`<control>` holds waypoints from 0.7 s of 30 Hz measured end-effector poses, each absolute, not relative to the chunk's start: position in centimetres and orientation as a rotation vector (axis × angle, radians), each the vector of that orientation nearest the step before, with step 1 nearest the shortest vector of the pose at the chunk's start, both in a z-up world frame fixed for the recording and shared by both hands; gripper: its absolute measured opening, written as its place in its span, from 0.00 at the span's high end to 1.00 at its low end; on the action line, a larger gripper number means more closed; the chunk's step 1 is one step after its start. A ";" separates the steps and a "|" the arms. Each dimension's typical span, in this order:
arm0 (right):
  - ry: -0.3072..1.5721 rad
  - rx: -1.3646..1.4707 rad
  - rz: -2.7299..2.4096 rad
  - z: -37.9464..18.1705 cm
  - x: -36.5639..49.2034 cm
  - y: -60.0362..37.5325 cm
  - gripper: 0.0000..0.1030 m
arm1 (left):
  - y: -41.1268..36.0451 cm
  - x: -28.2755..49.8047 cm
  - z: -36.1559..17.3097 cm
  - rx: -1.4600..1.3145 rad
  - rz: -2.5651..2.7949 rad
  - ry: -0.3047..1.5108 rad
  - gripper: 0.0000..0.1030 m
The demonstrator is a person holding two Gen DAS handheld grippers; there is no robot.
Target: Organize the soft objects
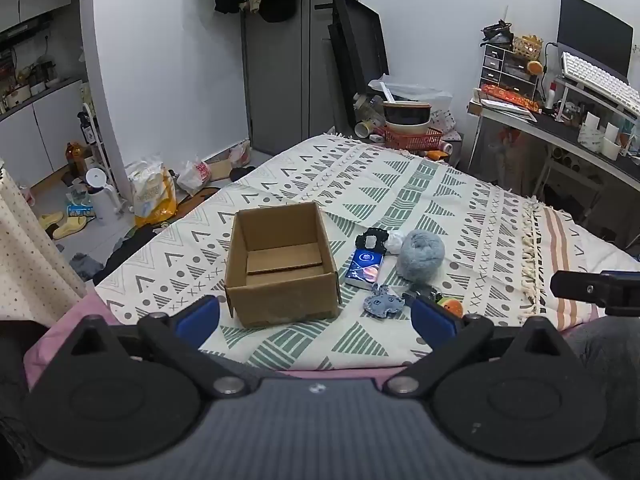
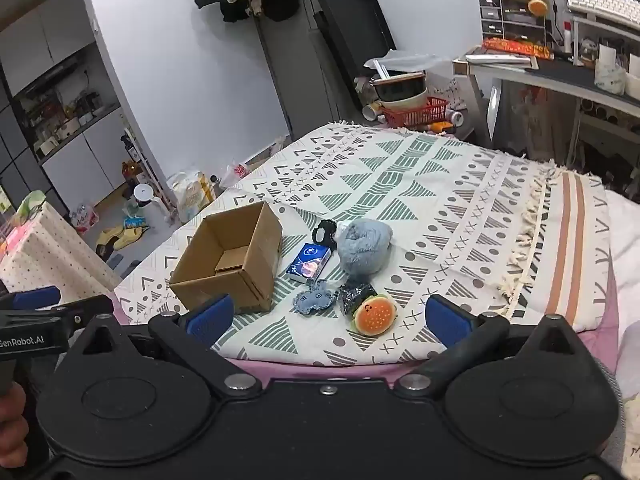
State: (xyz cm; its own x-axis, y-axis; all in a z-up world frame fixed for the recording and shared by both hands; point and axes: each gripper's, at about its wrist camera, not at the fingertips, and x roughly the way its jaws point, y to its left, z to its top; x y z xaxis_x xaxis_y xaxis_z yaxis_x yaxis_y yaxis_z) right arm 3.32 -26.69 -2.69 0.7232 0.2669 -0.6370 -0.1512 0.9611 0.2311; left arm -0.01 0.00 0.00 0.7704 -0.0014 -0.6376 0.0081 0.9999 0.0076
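An open, empty cardboard box [image 1: 280, 264] [image 2: 230, 264] stands on the patterned bed cover [image 1: 400, 184]. To its right lie a fluffy grey-blue ball [image 1: 422, 254] [image 2: 364, 250], a blue packet [image 1: 364, 268] [image 2: 309, 262], a small denim toy [image 1: 382, 302] [image 2: 314, 299], a black-and-white item [image 1: 372, 238] [image 2: 325, 232], a dark wrapped piece [image 2: 354, 296] and a burger plush [image 2: 374, 314] [image 1: 452, 307]. My left gripper [image 1: 316, 320] is open and empty, near the bed's front edge before the box. My right gripper [image 2: 330, 320] is open and empty, just before the burger plush.
A desk [image 1: 560, 120] with keyboard and drawers stands at the back right. A red basket [image 1: 412, 136] with bowls sits beyond the bed's far end. Bags, slippers and a kettle [image 1: 100, 196] litter the floor at left. A dotted cloth [image 1: 24, 256] hangs at left.
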 end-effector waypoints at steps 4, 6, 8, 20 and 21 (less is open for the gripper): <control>0.721 0.163 0.229 -3.0 2.8 -26.1 0.00 | 0.0 0.0 0.0 0.007 -0.005 0.687 0.02; 0.720 0.171 0.238 -2.5 2.7 -26.1 0.00 | 0.0 0.0 0.0 0.002 -0.007 0.688 0.02; 0.718 0.166 0.241 -2.2 2.7 -26.3 0.00 | -0.2 -0.2 0.5 0.003 -0.010 0.687 0.02; 0.699 0.099 0.234 -1.3 1.6 -25.9 0.00 | -0.5 -1.3 1.1 0.008 -0.017 0.684 0.02; 0.697 0.096 0.234 -1.3 1.5 -25.8 0.00 | -0.5 -1.4 1.2 0.007 -0.017 0.684 0.02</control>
State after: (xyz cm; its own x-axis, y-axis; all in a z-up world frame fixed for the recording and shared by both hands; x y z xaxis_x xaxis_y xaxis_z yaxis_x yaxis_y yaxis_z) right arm 1.54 -25.83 -1.30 0.7417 0.2449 -0.6244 -0.1812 0.9695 0.1650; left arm -1.41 -0.50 1.25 0.7749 -0.0134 -0.6320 0.0178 0.9998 0.0007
